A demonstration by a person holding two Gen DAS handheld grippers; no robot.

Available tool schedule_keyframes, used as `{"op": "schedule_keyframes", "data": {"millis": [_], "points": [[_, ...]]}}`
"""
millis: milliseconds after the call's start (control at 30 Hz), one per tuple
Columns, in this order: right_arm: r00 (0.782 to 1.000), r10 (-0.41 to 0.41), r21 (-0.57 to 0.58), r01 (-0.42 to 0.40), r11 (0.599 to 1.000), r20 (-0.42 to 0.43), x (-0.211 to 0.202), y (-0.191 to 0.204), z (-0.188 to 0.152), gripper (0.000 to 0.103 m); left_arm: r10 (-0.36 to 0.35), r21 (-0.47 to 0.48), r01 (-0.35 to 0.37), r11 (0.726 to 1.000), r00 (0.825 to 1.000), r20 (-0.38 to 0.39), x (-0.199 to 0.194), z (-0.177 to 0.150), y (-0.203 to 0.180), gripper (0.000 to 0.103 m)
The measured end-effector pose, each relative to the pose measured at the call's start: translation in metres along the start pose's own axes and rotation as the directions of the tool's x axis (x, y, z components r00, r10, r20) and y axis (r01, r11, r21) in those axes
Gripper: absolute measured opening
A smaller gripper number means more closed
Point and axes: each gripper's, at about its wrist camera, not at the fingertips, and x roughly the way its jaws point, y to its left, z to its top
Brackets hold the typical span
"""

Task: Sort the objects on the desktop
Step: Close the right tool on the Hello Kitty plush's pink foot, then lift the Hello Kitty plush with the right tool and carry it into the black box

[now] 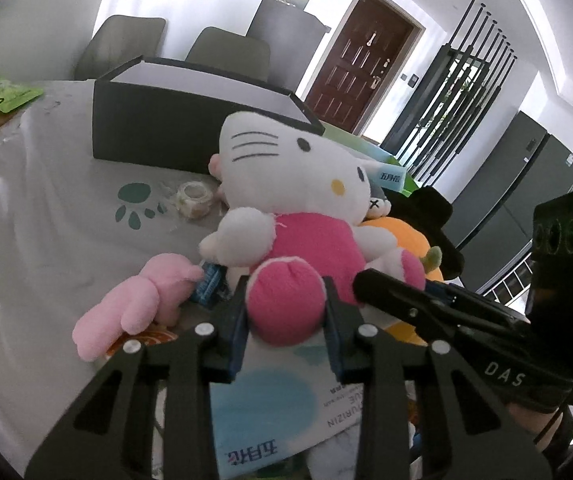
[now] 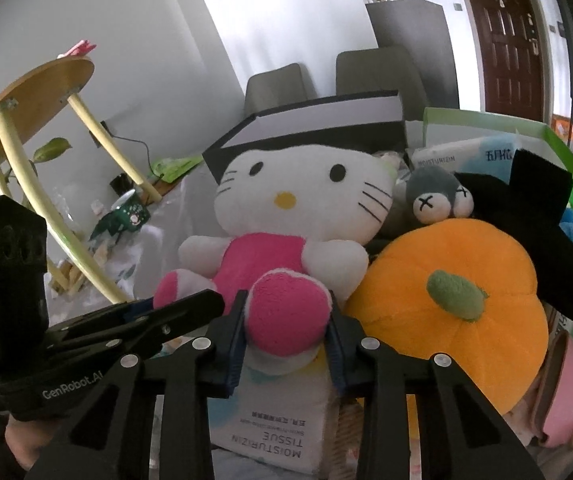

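Note:
A white cat plush in a pink dress (image 1: 286,184) (image 2: 298,208) sits on a pile of objects on the table. My left gripper (image 1: 285,312) is shut on one pink foot of the plush (image 1: 284,300). My right gripper (image 2: 286,316) is shut on the other pink foot (image 2: 288,312). Each gripper shows in the other's view, the right gripper (image 1: 466,312) beside the left, the left gripper (image 2: 138,320) beside the right. The plush rests on a tissue pack (image 1: 262,412) (image 2: 278,424).
An open black box (image 1: 190,120) (image 2: 310,128) stands behind the plush. An orange pumpkin plush (image 2: 454,292), a grey plush (image 2: 434,196) and a black hat (image 2: 538,220) lie to its right. A pink plush (image 1: 134,304) and a tape roll (image 1: 195,199) lie on the grey cloth.

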Motion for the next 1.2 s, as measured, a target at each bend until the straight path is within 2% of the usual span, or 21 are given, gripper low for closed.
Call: {"op": "schedule_keyframes", "data": {"millis": [733, 1200], "points": [[0.995, 0.024, -0.09, -0.016, 0.996, 0.094, -0.041, 0.037, 0.009, 0.035, 0.0, 0.036, -0.004, 0.999, 0.996, 0.09, -0.048, 0.008, -0.014, 0.032], [0.983, 0.05, -0.153, -0.022, 0.988, 0.179, -0.074, 0.06, 0.021, 0.033, -0.002, 0.081, -0.012, 0.997, 0.985, 0.175, -0.084, 0.019, -0.03, 0.032]]}}
